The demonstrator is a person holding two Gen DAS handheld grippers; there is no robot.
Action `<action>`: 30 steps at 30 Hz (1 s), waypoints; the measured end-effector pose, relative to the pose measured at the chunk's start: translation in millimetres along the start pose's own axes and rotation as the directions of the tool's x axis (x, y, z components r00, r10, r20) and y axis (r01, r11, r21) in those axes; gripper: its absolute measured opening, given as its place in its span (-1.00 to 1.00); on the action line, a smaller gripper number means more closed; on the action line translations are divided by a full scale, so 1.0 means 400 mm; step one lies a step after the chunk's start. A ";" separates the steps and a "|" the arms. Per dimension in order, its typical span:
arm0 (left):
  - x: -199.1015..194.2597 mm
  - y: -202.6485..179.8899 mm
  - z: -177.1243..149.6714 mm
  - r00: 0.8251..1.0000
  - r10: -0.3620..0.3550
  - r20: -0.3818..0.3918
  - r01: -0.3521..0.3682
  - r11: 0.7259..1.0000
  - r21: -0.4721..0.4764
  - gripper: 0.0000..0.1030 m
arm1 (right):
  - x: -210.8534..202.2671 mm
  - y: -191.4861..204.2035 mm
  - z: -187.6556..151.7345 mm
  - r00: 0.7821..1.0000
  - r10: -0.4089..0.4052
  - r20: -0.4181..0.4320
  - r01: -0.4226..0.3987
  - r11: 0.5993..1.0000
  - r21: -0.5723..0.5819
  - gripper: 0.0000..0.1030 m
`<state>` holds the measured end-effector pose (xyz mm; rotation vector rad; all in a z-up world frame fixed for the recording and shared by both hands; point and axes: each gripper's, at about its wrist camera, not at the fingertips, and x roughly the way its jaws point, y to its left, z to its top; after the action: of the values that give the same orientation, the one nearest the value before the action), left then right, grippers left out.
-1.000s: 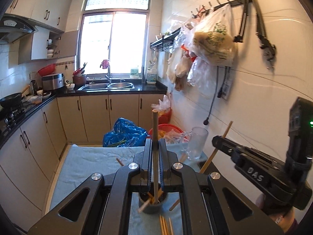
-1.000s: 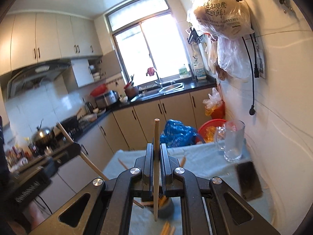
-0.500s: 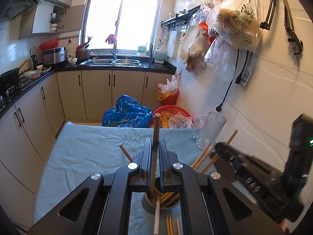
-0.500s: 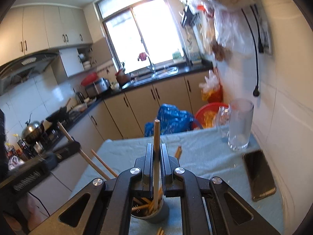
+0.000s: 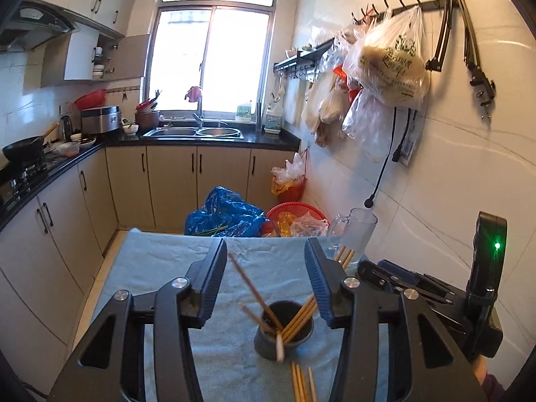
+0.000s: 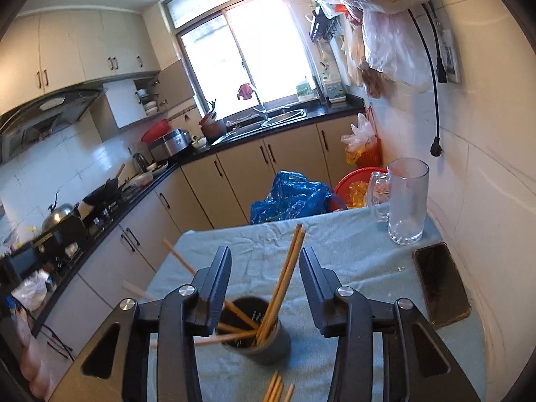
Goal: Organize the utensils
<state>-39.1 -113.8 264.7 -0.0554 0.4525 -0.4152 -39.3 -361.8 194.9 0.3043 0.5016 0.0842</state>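
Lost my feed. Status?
Both claws opening, nothing gripped. Chopsticks in the dark cup; more lie loose on the cloth. Nothing blocking.

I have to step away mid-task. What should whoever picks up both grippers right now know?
Left gripper: jaws opening, gripping nothing; a blurred chopstick leans loose between them, its lower end in the dark cup.
Right gripper: jaws opening, no grip; the chopsticks between them stand in the cup, clear of the pads.
Things: cup on the blue cloth, several chopsticks in it; a few more chopsticks lie flat on the cloth just in front of it.
Done: chopsticks from both grippers are in the cup.
Left: pick up the loose ones and add them.
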 end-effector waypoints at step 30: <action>-0.146 0.238 -0.375 0.973 0.178 -0.146 -0.190 0.979 -0.072 0.10 | 0.116 0.269 -0.101 0.974 -0.039 -0.223 -0.037 0.945 -0.324 -0.75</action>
<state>-116.2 2.5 140.5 -0.0668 0.6080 -0.2178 -18.8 -241.5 172.8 -0.0329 0.7044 0.2007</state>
